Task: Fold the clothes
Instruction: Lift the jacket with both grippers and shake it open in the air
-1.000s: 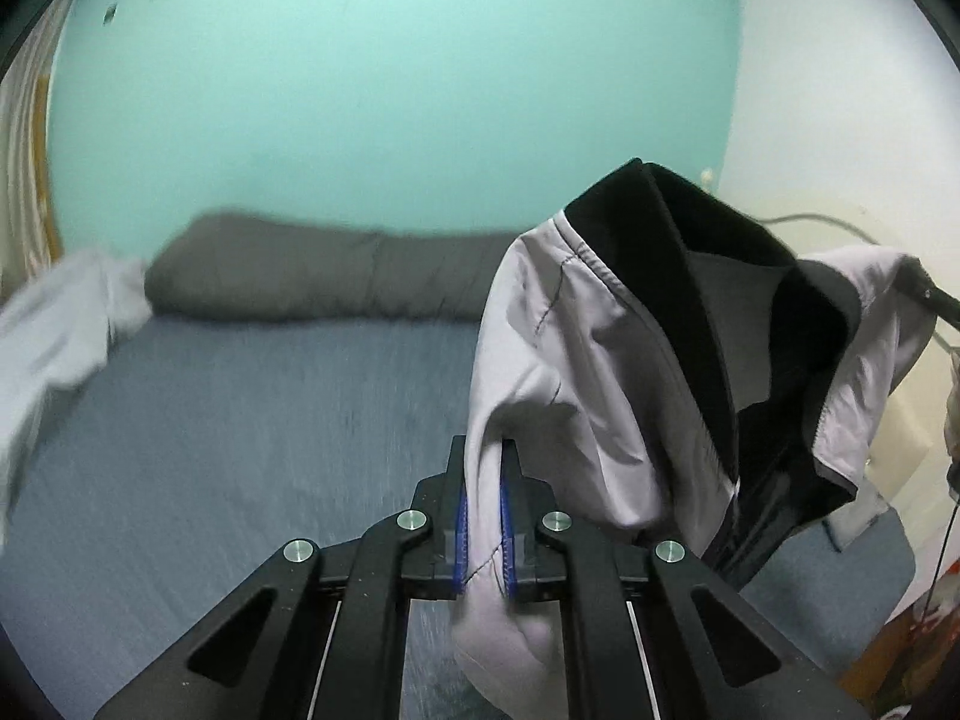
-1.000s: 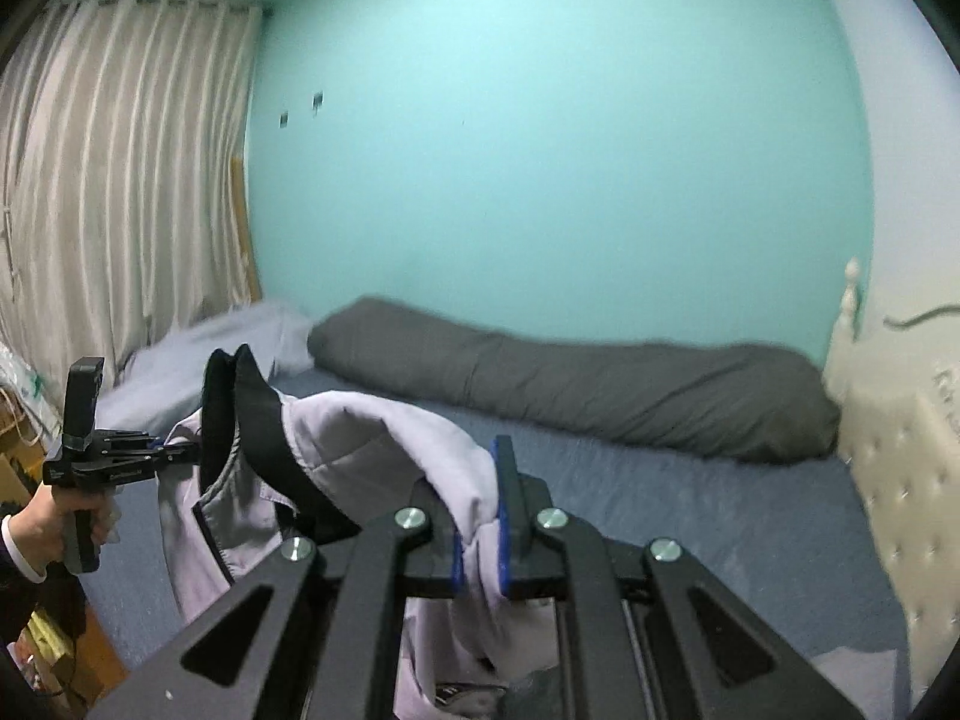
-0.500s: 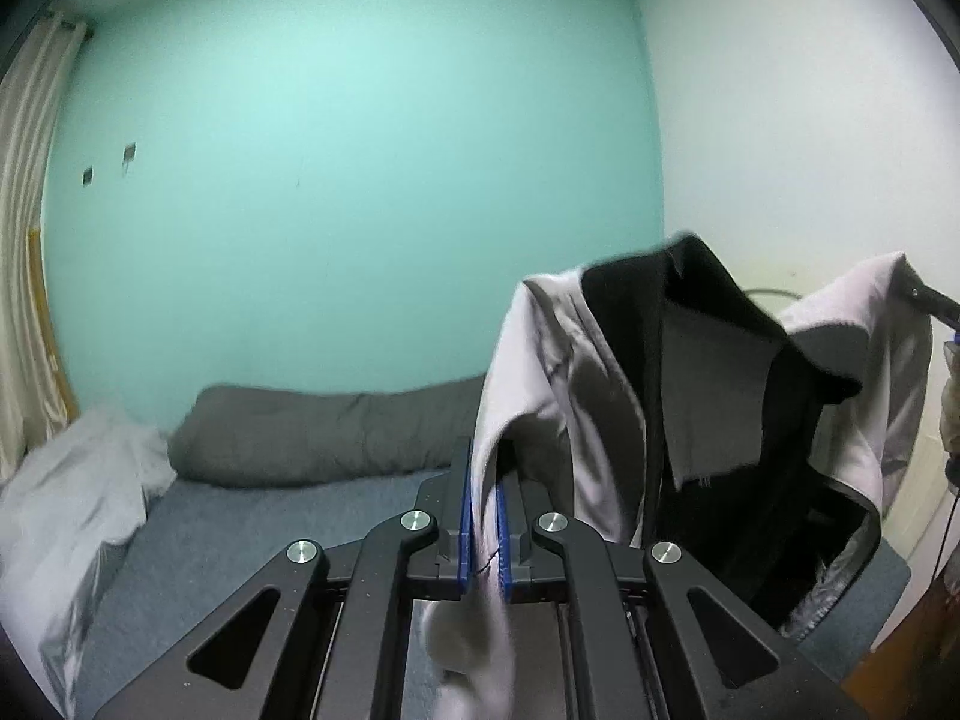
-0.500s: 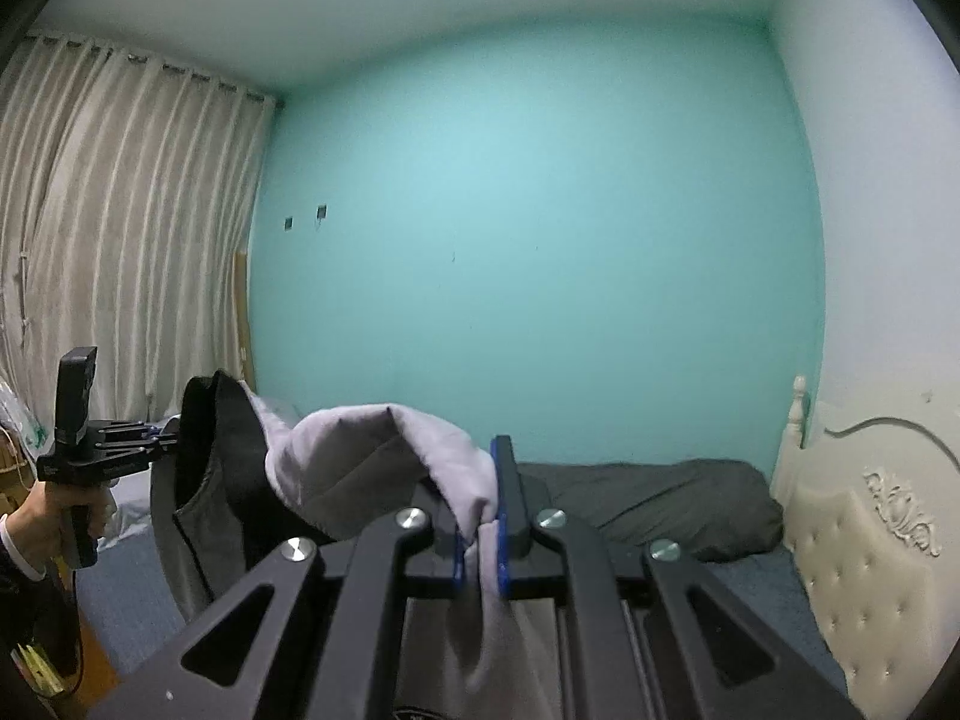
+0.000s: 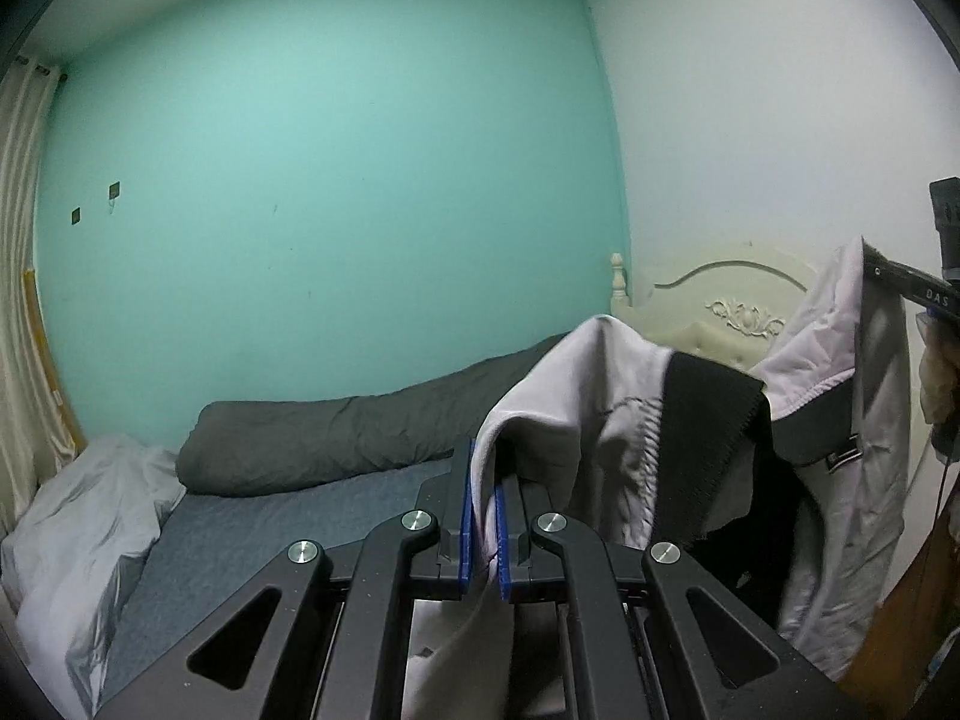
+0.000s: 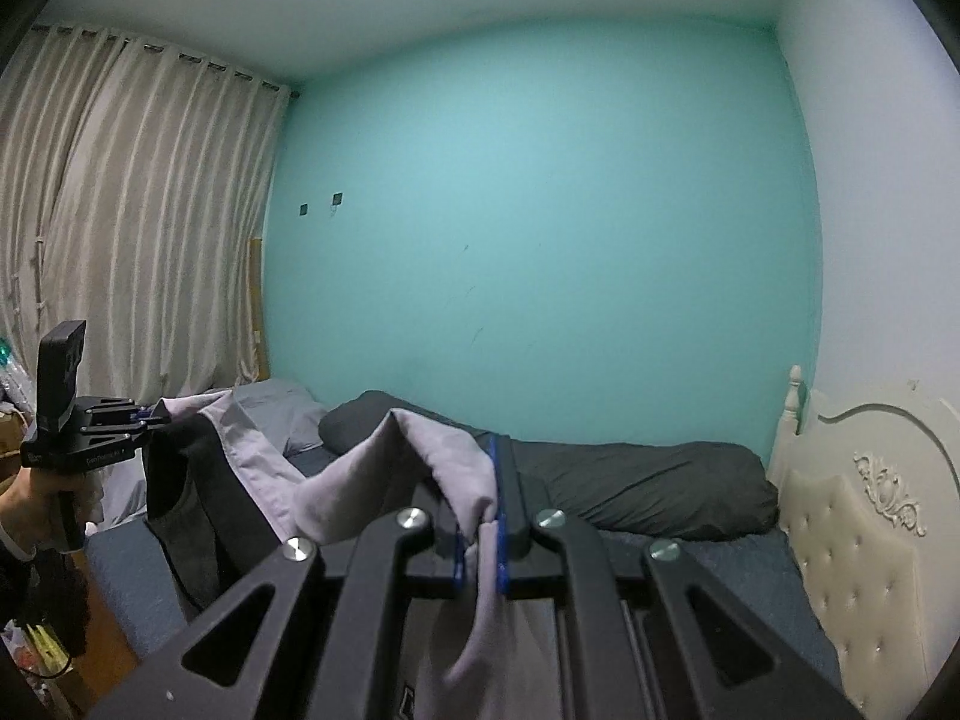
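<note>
A pale lilac jacket [image 5: 606, 396] with black lining and a black collar hangs in the air between my two grippers, above the bed. My left gripper [image 5: 485, 516] is shut on one edge of its fabric, which runs down between the blue pads. In the right wrist view my right gripper [image 6: 480, 534] is shut on another edge of the jacket [image 6: 432, 456]. Each view also shows the other gripper: the right one [image 5: 918, 288] at the far right edge of the left wrist view, the left one [image 6: 96, 426] at the left of the right wrist view, held by a hand [image 6: 24, 510].
The bed [image 5: 252, 534] has a blue-grey sheet, a long dark grey bolster [image 5: 336, 438] against the turquoise wall, and a white crumpled duvet [image 5: 78, 534] at its left. A cream headboard [image 6: 864, 516] stands at the right, curtains [image 6: 120, 228] at the left.
Both grippers have risen and tilted up with the jacket, so more wall and ceiling show. The jacket has spread wider between them and now hangs lower in both views.
</note>
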